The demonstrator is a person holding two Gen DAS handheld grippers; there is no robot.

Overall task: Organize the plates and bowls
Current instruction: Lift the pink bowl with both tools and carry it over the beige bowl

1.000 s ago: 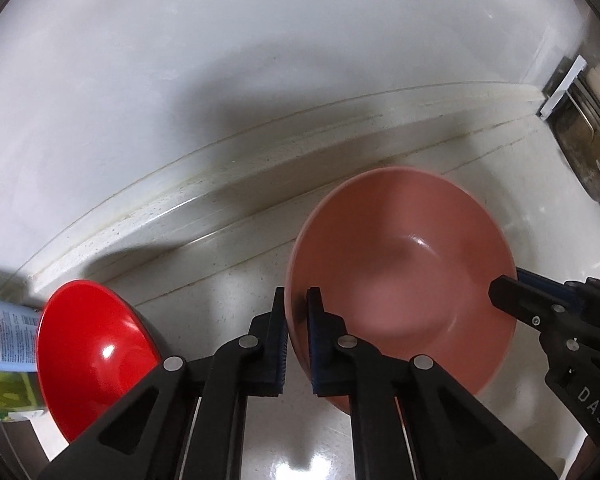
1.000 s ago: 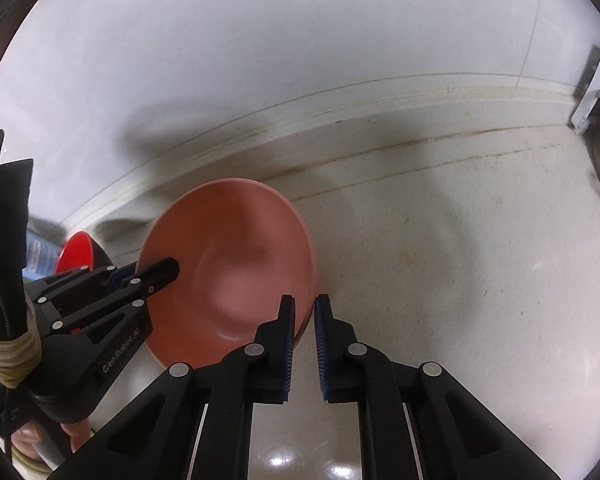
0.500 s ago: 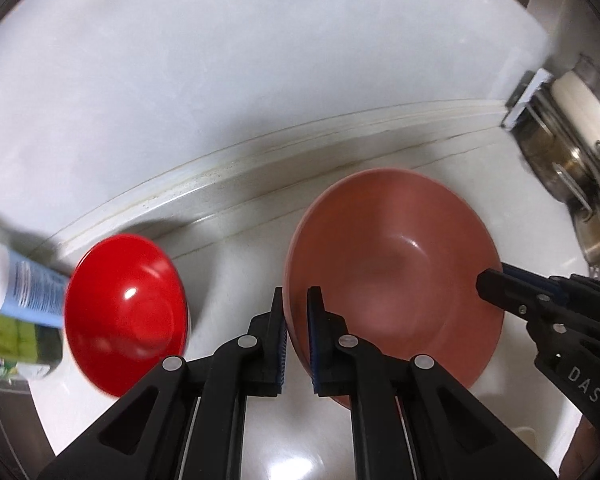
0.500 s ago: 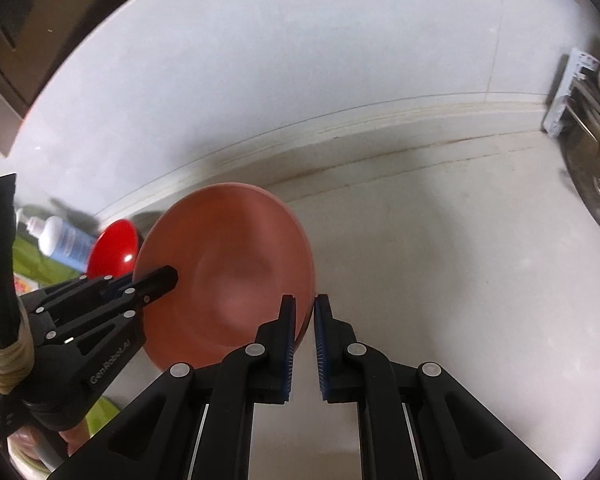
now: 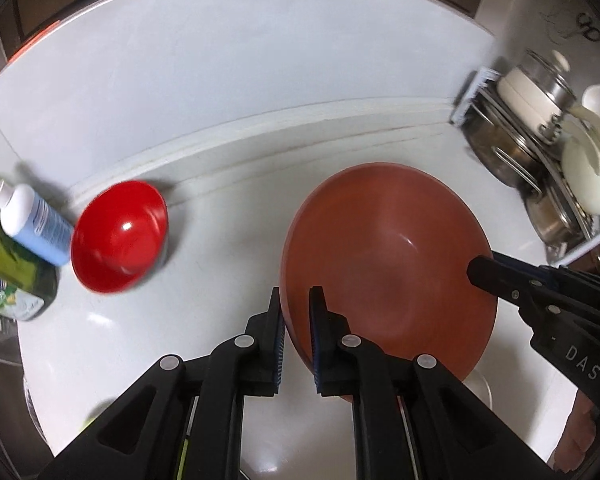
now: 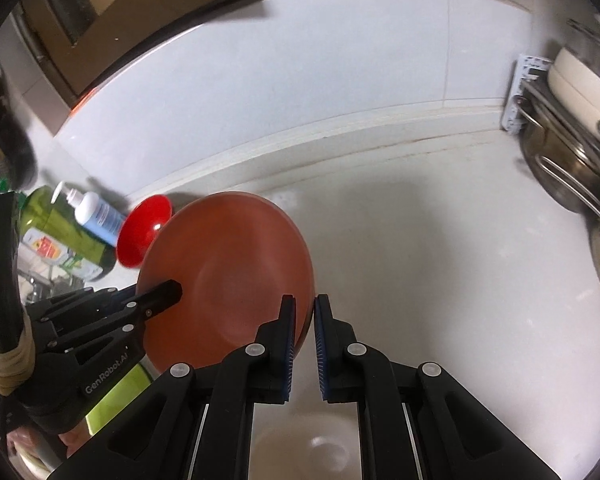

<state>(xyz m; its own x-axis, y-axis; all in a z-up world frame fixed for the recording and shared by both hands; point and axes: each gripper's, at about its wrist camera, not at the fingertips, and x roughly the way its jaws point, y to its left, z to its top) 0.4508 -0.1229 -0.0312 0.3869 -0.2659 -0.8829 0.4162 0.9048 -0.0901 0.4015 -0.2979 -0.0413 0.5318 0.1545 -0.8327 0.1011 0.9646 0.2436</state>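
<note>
We hold a wide, shallow terracotta plate point(image 5: 388, 256) above the white counter point(image 5: 228, 280); the left gripper point(image 5: 296, 316) and right gripper point(image 6: 305, 320) each pinch its rim. Left of the plate sit a red bowl point(image 5: 120, 236) and blue bottle point(image 5: 32, 216); pots point(image 5: 540, 148) stand right. The grippers read "DAS" and "GenRobot.AI".

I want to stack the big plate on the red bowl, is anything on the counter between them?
Nothing visible: bare counter lies between the big plate, gripped by both grippers, and the red bowl. Bottles stand just beyond the bowl.
</note>
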